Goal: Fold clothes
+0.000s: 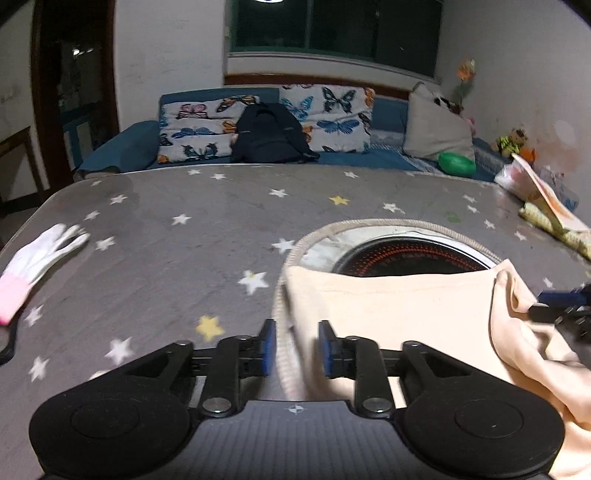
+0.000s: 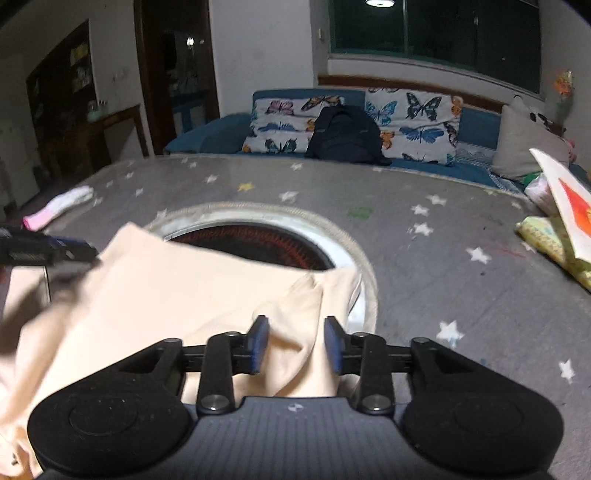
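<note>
Here, one peach garment (image 1: 406,306), two grippers, left gripper (image 1: 293,349) and right gripper (image 2: 295,345) jaws parted astride cloth, one glove (image 1: 40,260).

A blue sofa (image 1: 122,147) stands against the white wall (image 1: 166,48), with butterfly-print cushions (image 1: 332,114) and a dark backpack (image 1: 269,134) on it. Above is a dark window (image 1: 332,29) reflecting a ceiling lamp. A dark wooden doorway (image 1: 74,85) opens at left

Right gripper (image 2: 295,347) parted around peach garment (image 2: 166,291), starred tablecloth (image 2: 461,280)
</note>
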Demonstrator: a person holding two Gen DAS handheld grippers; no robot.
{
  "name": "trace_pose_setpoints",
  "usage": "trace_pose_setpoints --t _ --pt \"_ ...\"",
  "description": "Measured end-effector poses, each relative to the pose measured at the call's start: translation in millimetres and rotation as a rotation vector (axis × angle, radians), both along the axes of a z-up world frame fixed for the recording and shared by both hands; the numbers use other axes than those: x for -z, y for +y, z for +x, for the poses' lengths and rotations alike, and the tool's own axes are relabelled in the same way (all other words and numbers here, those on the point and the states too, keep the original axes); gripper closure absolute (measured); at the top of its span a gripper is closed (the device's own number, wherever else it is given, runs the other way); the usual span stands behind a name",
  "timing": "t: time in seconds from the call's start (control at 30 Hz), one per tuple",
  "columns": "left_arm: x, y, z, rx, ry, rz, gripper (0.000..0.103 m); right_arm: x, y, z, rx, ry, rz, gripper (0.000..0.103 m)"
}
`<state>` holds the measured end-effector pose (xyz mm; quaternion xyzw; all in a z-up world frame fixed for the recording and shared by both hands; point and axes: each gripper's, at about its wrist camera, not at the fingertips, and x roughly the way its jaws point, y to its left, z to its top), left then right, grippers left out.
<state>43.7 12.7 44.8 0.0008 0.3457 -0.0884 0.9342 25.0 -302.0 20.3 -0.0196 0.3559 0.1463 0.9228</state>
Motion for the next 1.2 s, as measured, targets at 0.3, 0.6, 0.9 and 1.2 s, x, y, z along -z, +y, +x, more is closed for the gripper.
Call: trace_pose_setpoints --t 0.3,0.6,0.9,1.2 --pt "-5 59 -48 -0.166 -0.013 0.088 0.060 0 8 -8 0.024 -0.051 -0.044 0.098" --pt "9 109 -72 -0.280 0.040 0.062 0.056 -47 -49 -62 0.174 -0.174 -0.102 0.098" --pt "15 117 -64 -0.300 0.032 0.064 0.050 -54 -130 -139 0.442 -0.168 -0.152 0.098" --pt "21 111 -51 -0.276 -0.001 0.057 0.077 -15 -165 -173 0.599 -0.045 -0.116 0.085"
